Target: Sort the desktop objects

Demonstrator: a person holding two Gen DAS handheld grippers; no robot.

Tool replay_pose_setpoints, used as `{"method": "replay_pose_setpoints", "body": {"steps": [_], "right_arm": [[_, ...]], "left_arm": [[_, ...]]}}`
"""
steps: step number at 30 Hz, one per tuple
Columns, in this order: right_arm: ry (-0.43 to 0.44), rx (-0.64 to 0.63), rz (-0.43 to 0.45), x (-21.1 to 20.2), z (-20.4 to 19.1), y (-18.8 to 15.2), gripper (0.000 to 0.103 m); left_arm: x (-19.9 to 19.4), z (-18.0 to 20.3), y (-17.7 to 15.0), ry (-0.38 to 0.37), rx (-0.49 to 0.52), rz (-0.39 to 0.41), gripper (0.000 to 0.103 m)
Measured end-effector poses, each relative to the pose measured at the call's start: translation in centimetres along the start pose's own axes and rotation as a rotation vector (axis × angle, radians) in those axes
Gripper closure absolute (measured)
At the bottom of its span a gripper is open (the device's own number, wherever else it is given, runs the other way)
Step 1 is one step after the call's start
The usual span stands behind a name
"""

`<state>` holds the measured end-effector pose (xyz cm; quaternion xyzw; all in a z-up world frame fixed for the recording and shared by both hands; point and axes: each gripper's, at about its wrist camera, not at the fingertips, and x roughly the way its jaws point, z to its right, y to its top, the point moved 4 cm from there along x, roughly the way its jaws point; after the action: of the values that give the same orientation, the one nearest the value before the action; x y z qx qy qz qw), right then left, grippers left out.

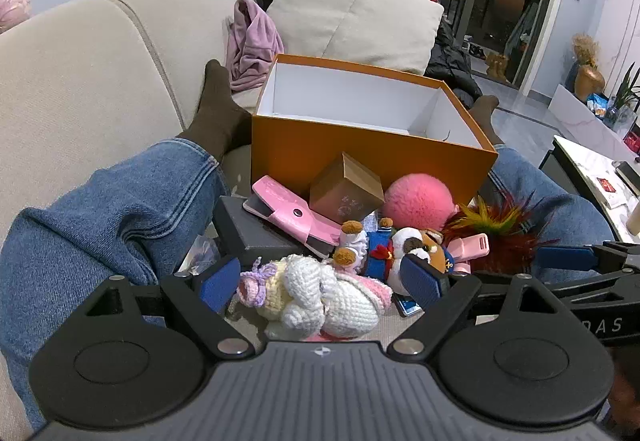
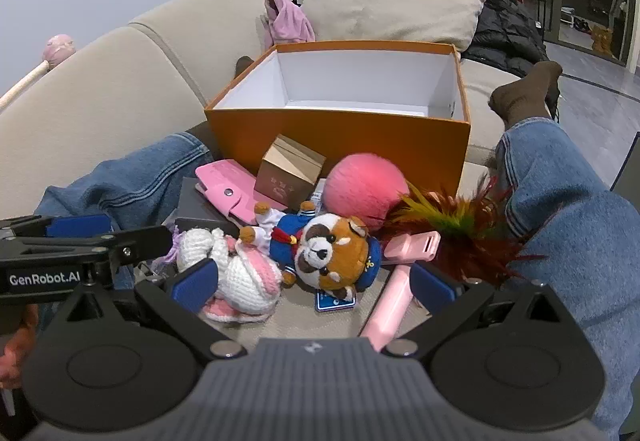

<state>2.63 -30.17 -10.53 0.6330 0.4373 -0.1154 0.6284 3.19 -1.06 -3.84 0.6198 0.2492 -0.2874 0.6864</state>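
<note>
While both tools, left tool (image 1: 320, 281) and right tool (image 2: 312, 281), hang spread wide and empty, the white crocheted bunny (image 1: 320, 297) and sailor-suited red panda plush (image 2: 320, 249) crowded between their tips risk a double grab short of the empty orange cardboard box (image 2: 340, 137) just ahead.

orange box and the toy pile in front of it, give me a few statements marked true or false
1. The orange box has nothing in it. True.
2. The red panda plush wears a green outfit. False: its outfit is blue.
3. The left gripper is shut on the white crocheted toy. False: its jaws are wide open and the toy lies on the sofa between them.
4. The small brown cardboard box sits between the pink wallet and the pink fluffy ball. True.
5. The right gripper holds the pink fluffy ball. False: it is open and holds nothing.
</note>
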Motion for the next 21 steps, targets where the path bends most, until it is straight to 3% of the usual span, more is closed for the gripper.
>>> {"method": "replay_pose_setpoints", "body": {"steps": [21], "right_arm": [[-0.010, -0.001, -0.035, 0.48, 0.09, -0.28, 0.001]], "left_arm": [[0.24, 0.01, -0.32, 0.021, 0.019, -0.029, 0.000]]}}
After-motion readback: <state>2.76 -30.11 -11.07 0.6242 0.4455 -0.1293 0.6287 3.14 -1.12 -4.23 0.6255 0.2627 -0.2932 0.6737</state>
